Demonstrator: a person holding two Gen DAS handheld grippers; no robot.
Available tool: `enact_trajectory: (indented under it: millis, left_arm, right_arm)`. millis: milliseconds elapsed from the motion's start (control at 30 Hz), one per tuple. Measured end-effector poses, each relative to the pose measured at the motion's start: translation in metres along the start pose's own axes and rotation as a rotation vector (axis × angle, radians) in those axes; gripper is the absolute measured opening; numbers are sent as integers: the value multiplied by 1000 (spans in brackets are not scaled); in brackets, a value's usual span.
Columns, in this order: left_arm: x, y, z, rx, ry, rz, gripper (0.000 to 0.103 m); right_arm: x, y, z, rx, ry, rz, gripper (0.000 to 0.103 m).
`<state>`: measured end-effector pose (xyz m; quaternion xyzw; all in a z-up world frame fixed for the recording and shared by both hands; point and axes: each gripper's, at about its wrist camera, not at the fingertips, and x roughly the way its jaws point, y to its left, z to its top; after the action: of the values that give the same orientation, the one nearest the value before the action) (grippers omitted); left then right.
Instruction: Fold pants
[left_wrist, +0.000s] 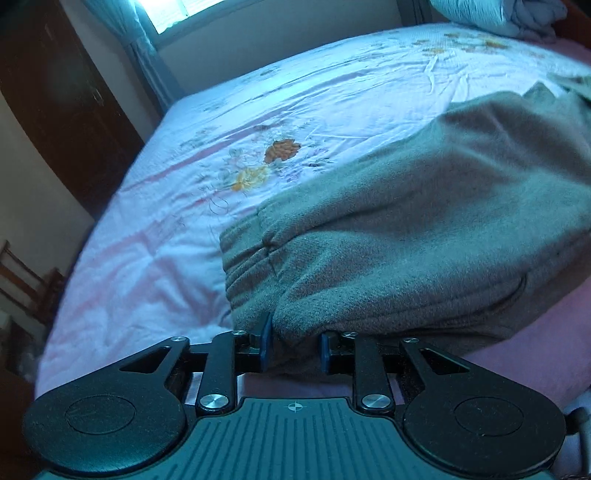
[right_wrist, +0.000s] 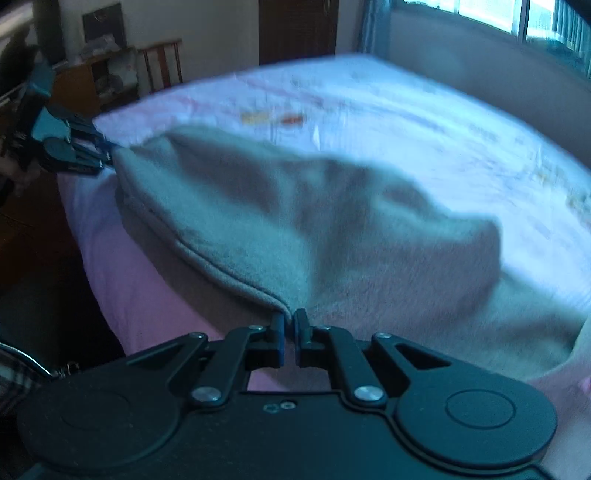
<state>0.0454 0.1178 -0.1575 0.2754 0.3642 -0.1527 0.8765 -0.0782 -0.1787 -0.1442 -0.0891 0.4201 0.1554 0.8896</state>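
Pants half carried over the bed, one corner at risk.
We judge the left corner may slip and spoil the fold: our left tongs (left_wrist: 294, 345) stand partly spread around the waistband of the pants (left_wrist: 424, 221), barely pressing. Our right tongs (right_wrist: 290, 334) are pressed together, pinching the other edge. The pants drape on the bed (left_wrist: 155, 236).

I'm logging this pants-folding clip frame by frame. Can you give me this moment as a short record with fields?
surface: bed with a floral sheet
garment: grey fleece pants, bunched, near the bed's front edge
left gripper: jaws part open, pants' edge between the pads
right gripper: shut on the pants' seamed edge
other: bundled bedding at the far end
fold: not yet finished
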Motion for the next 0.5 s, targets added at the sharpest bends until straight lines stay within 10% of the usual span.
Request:
enact_trajectory:
  millis: [133, 267, 400, 500]
  left_arm:
    - [-17, 11, 0, -116, 24, -55, 86]
    - [-33, 46, -14, -463, 42, -117, 92]
    - [-28, 85, -45, -992, 105, -254, 93]
    - [-21, 84, -60, -1172, 121, -298, 93]
  right_arm:
    - [0, 1, -2, 17, 0, -26, 15]
    - [-19, -9, -5, 109, -31, 0, 36]
    - [-23, -39, -13, 380, -12, 105, 38]
    - [-17, -61, -23, 600, 15, 147, 38]
